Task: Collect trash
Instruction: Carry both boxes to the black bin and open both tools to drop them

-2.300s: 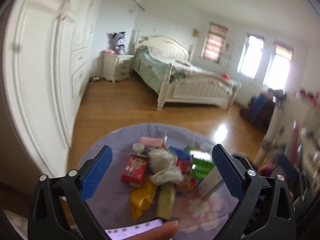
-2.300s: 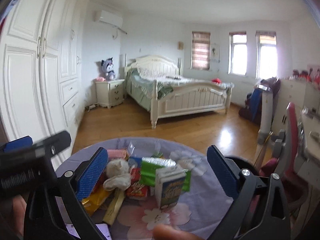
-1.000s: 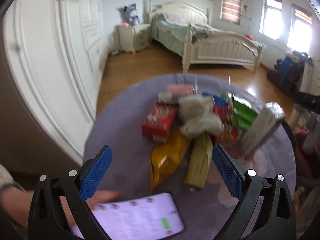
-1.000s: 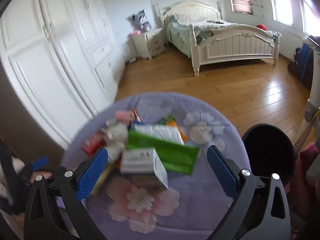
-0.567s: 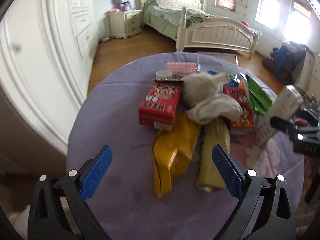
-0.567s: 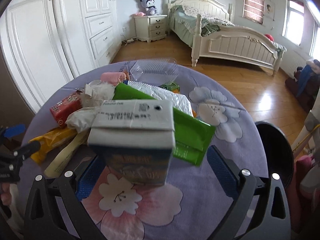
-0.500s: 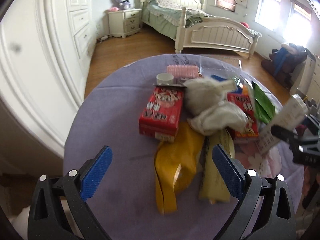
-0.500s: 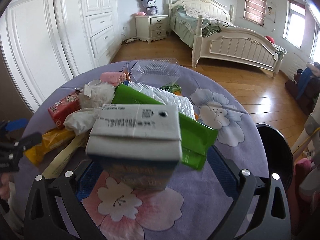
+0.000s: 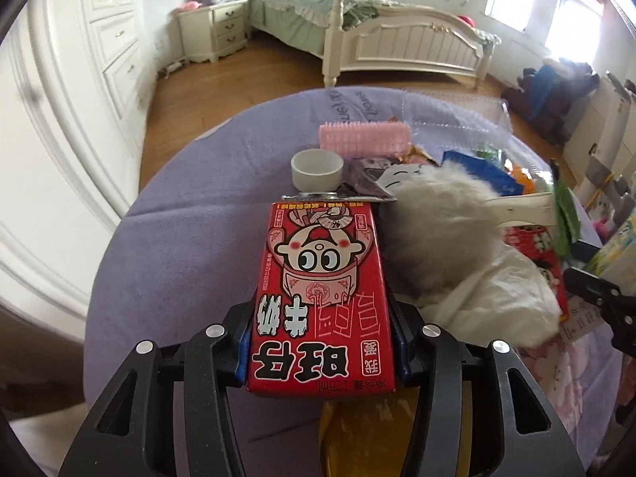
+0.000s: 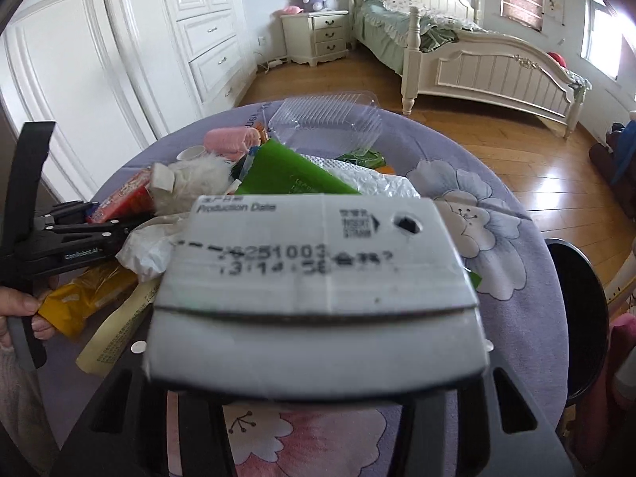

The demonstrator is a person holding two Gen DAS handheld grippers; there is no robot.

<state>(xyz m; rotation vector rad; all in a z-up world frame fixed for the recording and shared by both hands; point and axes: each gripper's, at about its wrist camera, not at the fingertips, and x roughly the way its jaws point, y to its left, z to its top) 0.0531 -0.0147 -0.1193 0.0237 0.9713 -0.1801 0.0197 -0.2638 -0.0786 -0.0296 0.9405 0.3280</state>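
Red cartoon-printed milk carton (image 9: 322, 302), grey-topped drink box (image 10: 318, 274)

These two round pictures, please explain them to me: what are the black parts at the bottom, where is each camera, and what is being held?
No robot is here. A person carries one hand-held gripper in each hand, and each has a wide-angle camera looking forward along its two fingers.

The left wrist view shows the left gripper. Its jaws have just been closing and now press on a red milk carton. The right wrist view shows the right gripper, which has just closed on a white drink carton; its top fills the picture.

Both work over a round table with a purple flowered cloth, piled with trash: a yellow wrapper, a green packet, a clear plastic tray and crumpled tissue.
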